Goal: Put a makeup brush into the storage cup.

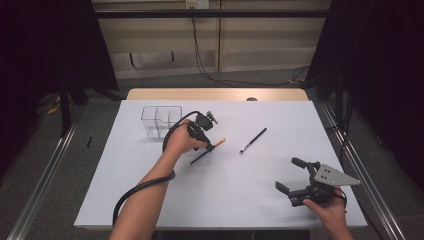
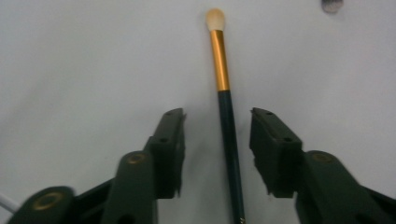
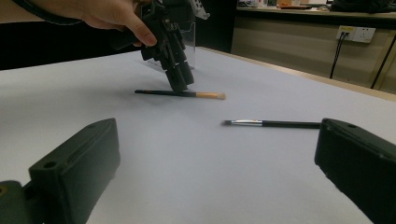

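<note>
A dark-handled brush with a gold ferrule and pale tip (image 1: 200, 158) (image 2: 219, 56) (image 3: 208, 95) lies flat on the white table. My left gripper (image 1: 210, 146) (image 2: 217, 114) (image 3: 180, 84) points down over it. Its jaws straddle the handle, with a gap on each side, so the pads do not press on it. A second brush, black with a silver ferrule (image 1: 253, 140) (image 3: 271, 123), lies to the right of the first. At the table's near right corner, my right gripper (image 1: 289, 174) (image 3: 219, 140) stands open with nothing between its jaws, facing both brushes.
A clear plastic box with compartments (image 1: 160, 120) (image 3: 191, 35) stands at the back left of the table (image 1: 250, 200), just behind the left hand. A small dark round thing (image 1: 251, 99) sits at the far edge. Metal rails run along both sides of the table.
</note>
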`<action>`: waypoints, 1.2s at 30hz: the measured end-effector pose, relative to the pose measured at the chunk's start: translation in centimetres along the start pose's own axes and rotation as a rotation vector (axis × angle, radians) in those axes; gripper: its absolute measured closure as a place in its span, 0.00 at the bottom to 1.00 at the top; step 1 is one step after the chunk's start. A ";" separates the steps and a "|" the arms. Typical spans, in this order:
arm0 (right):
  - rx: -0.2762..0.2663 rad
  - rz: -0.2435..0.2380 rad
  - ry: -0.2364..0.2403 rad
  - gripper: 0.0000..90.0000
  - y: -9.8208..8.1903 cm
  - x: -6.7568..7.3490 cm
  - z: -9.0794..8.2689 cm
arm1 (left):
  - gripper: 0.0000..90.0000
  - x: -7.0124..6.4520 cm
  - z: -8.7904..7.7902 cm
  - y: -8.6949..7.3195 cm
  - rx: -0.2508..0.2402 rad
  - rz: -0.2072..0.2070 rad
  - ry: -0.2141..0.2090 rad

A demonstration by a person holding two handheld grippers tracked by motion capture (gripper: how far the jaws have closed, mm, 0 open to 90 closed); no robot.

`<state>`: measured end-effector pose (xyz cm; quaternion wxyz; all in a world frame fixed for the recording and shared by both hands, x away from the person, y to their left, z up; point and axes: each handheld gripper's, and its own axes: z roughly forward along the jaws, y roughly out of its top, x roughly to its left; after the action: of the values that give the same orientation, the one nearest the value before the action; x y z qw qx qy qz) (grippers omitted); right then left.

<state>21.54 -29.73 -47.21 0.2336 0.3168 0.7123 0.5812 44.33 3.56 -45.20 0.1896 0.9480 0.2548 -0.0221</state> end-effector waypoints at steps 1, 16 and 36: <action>0.004 -0.001 -0.001 0.00 0.0 0.0 0.0 | 0.65 -0.1 0.1 0.0 0.014 -0.006 -0.005; 0.018 -0.012 -0.004 0.00 -0.1 0.0 0.1 | 0.93 -0.9 0.8 1.3 0.144 0.068 0.035; 0.018 -0.004 -0.014 0.00 -0.1 -0.3 0.0 | 0.93 -0.9 -0.6 0.9 -0.013 0.001 0.035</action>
<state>21.71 -29.99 -47.33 0.2368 0.3217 0.7164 0.5720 43.90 2.63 -44.25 0.1914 0.9470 0.2579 -0.0037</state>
